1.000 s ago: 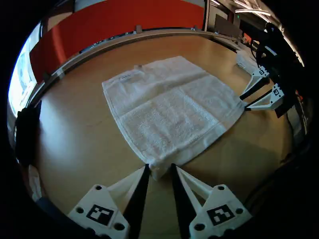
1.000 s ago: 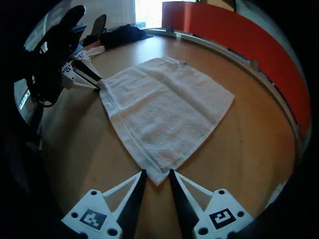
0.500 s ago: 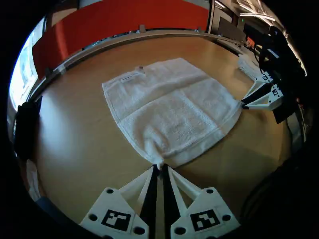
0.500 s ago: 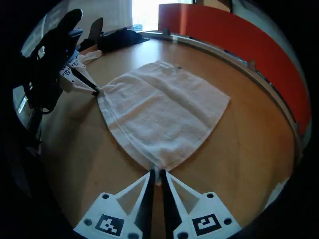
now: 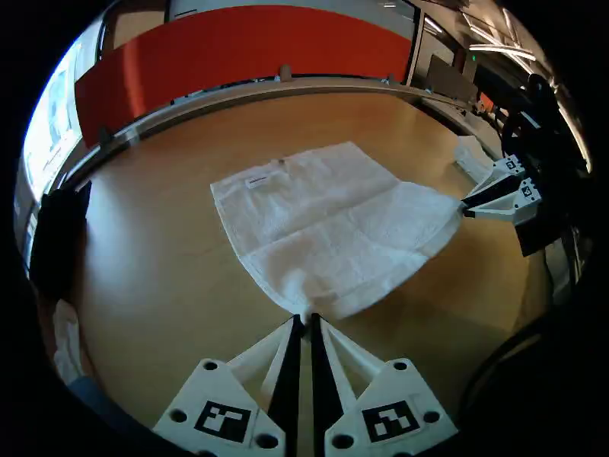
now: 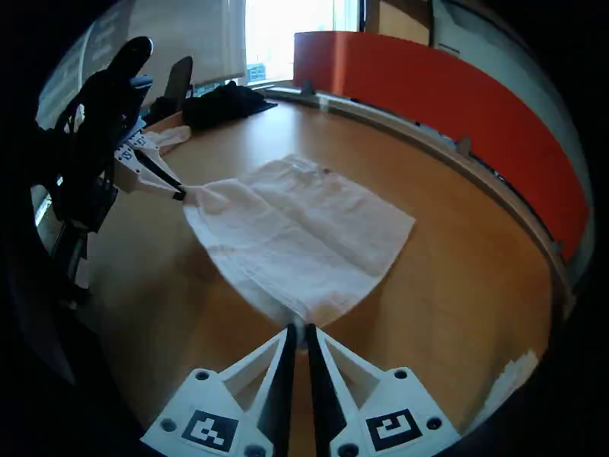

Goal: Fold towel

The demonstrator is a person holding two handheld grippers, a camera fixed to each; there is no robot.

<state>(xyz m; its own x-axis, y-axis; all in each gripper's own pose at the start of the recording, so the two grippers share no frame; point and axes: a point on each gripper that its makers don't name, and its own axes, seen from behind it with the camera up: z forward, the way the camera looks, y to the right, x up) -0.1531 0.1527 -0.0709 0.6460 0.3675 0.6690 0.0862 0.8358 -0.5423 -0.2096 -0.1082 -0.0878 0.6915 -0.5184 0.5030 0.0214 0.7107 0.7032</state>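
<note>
White towel [image 5: 335,228] on wooden worktop [image 5: 152,251], far half flat, near edge lifted clear with shadow beneath. Grips one near corner with left gripper [image 5: 303,318] squeezed fully closed, the other corner likewise with right gripper [image 6: 298,327]. Faces red partition [image 5: 228,46] behind.

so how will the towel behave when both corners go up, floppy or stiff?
Probably floppy: the towel sags between the corners pinched by the left gripper and right gripper. Likely light, since a corner pinch raises its edge. The terry nap should grip rather than slip.
</note>
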